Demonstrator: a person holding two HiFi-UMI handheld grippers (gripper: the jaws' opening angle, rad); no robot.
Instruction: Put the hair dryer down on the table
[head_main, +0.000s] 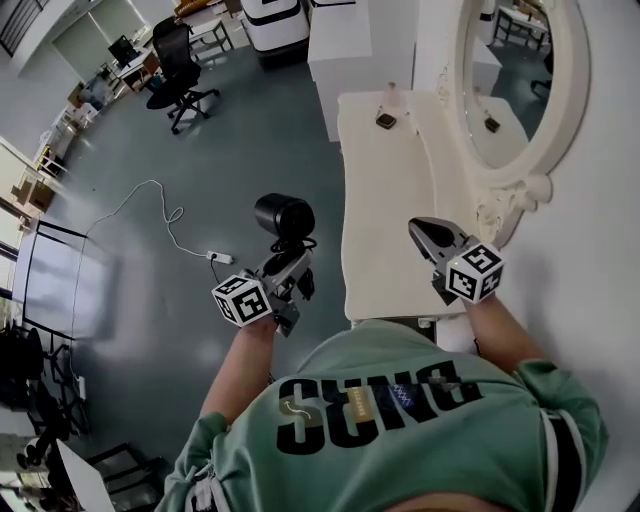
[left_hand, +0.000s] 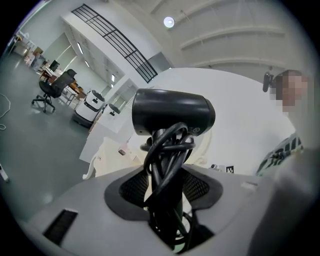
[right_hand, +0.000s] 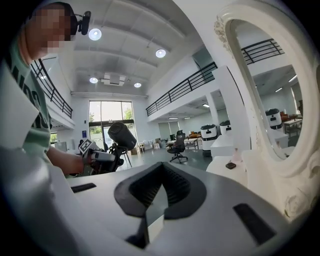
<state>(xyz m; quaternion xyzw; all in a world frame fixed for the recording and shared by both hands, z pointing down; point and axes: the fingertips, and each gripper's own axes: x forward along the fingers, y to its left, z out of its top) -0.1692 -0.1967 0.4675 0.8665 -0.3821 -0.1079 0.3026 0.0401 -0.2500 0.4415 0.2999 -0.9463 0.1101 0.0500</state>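
Carrying step: left gripper (head_main: 292, 268) is pinching the hair dryer (head_main: 285, 217) off the table's (head_main: 385, 200) left edge; right gripper (head_main: 425, 235) is idling, jaws pressed together. Probably needing swinging over, lowering.

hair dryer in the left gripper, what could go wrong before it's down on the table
1. The hair dryer hangs over the floor, beside the table, not above it; a slip now likely drops it there.
2. The jaws of the left gripper clamp the dryer over its wrapped cord, so the grip may shift.
3. The right gripper hovers over the table's near end and could crowd the landing spot.
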